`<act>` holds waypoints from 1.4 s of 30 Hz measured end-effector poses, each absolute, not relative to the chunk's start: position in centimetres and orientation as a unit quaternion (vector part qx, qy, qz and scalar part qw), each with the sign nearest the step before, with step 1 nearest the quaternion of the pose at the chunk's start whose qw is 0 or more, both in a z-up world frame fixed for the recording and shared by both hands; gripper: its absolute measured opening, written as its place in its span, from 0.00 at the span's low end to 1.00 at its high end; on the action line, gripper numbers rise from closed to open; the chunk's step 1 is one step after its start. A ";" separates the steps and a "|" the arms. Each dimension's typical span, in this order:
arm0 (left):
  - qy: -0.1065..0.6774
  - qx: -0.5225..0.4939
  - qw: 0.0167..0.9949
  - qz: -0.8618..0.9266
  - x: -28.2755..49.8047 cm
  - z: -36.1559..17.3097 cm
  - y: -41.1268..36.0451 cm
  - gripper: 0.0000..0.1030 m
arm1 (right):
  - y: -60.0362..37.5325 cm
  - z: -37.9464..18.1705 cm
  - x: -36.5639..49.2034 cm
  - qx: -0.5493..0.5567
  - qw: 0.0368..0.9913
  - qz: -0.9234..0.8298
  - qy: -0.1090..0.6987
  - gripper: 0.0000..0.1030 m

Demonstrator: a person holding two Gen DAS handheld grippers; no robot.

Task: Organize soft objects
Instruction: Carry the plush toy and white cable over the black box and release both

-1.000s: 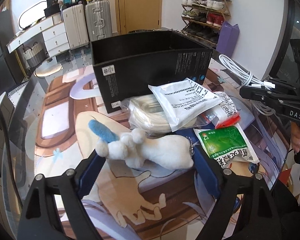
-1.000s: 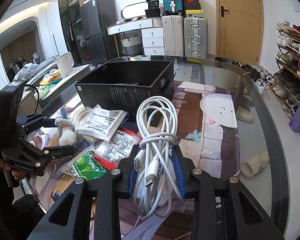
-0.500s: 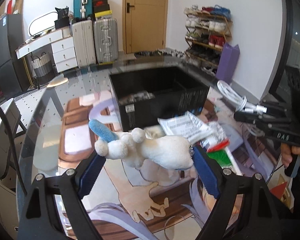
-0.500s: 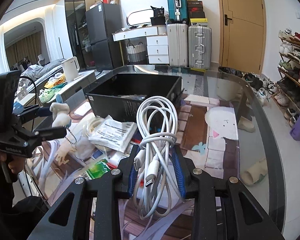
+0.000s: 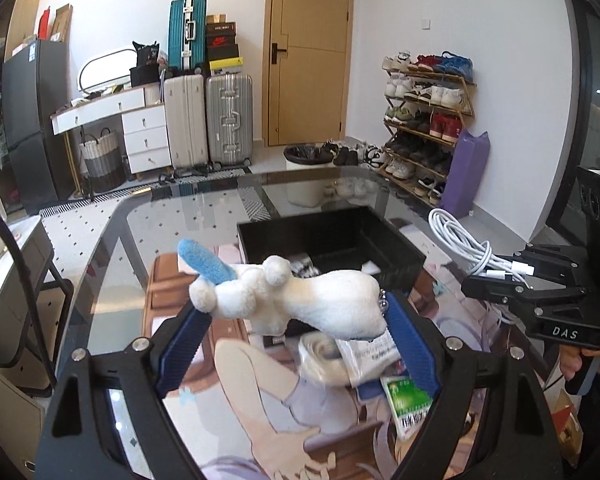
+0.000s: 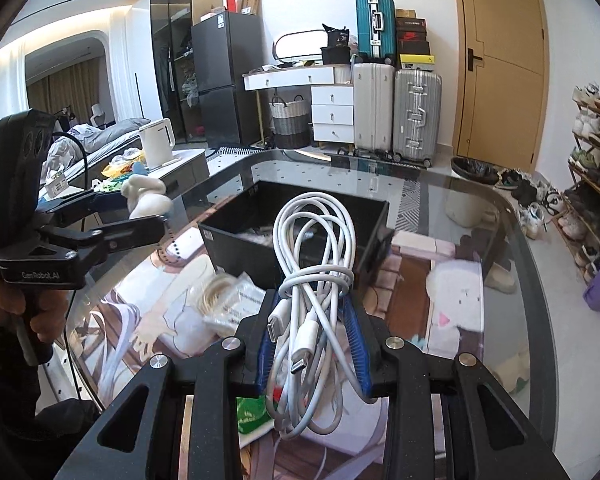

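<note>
1. Left wrist view: the left claw (image 5: 296, 330) is partly closed, its blue ribbed pads pressing either end of a white fluffy plush toy with a blue felt horn (image 5: 300, 300). The toy is held clear above the glass-topped table with an anime print beneath (image 5: 140, 240).
2. Left wrist view: a black rectangular open-top box (image 5: 396, 252) stands on the table beyond the toy, some pale items lying inside it.
3. Left wrist view: a clear plastic bag of coiled white cord (image 5: 320, 356), a white printed sachet (image 5: 364, 354) and a green printed sachet (image 5: 410, 400) lie on the table below the toy.
4. Left wrist view: the right claw (image 5: 496, 276), at the right edge, grips a coiled white charging cable bundle (image 5: 460, 240).
5. Right wrist view: the right claw (image 6: 312, 340) is nearly closed, clamping the cable bundle (image 6: 314, 264) between its blue pads; the loops stand upright, the plugs hang downward.
6. Right wrist view: the box (image 6: 244, 252) sits just beyond the cable on the table (image 6: 460, 208).
7. Right wrist view: the left claw (image 6: 140, 210), at left, holds the toy (image 6: 146, 198) raised off the table, to the left of the box.
</note>
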State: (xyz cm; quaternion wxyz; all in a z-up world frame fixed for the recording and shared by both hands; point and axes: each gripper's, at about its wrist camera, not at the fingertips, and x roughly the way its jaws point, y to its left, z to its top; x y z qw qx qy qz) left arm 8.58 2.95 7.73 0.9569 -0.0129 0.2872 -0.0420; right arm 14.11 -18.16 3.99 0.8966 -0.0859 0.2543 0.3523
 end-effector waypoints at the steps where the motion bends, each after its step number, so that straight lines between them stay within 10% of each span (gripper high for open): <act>1: 0.286 -0.012 0.957 -0.041 8.8 7.8 2.9 0.84 | -18.0 4.3 14.2 -0.086 0.896 0.354 0.253 0.31; 42: 0.333 -0.015 0.942 -0.023 18.4 3.8 3.5 0.84 | -10.8 4.7 23.8 -0.088 0.879 0.364 0.294 0.32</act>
